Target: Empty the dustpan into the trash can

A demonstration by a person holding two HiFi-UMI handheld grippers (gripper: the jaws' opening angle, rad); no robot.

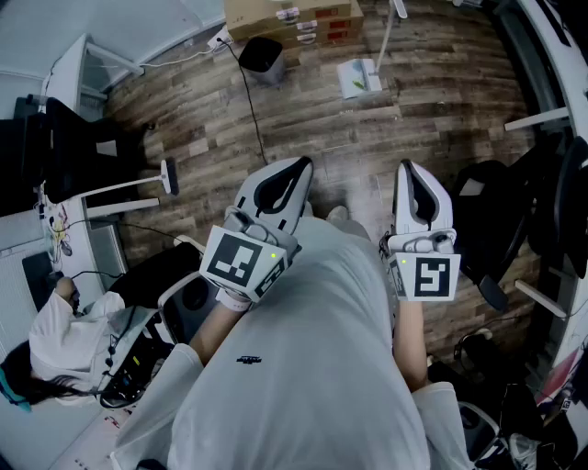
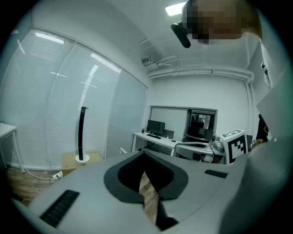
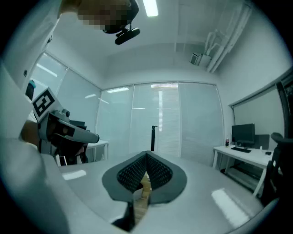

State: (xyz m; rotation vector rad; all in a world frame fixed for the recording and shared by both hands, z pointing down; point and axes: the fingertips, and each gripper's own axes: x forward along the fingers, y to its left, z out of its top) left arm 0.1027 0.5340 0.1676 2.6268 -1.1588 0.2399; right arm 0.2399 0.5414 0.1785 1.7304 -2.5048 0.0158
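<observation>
**A:** While the left gripper (image 1: 301, 167) and right gripper (image 1: 407, 168) hover with jaws closed on nothing, where's the dustpan (image 1: 358, 78)?

**B:** Probably that pale, long-handled thing on the floor (image 1: 303, 119) ahead, near the black trash can (image 1: 262, 57). Nothing's started: walk over, open one gripper's jaws, take the handle.

Cool, bluish, even light fills all 3 views. A ceiling strip light (image 3: 150, 7) glows overhead, and glare streaks run down the glass wall (image 2: 91, 75). Both tool views bend strongly at the rims, with black corners. The near bodies of the left tool (image 2: 144, 156) and right tool (image 3: 146, 157) look soft. The wood floor (image 1: 312, 119) is dim, darker toward the edges.
</observation>
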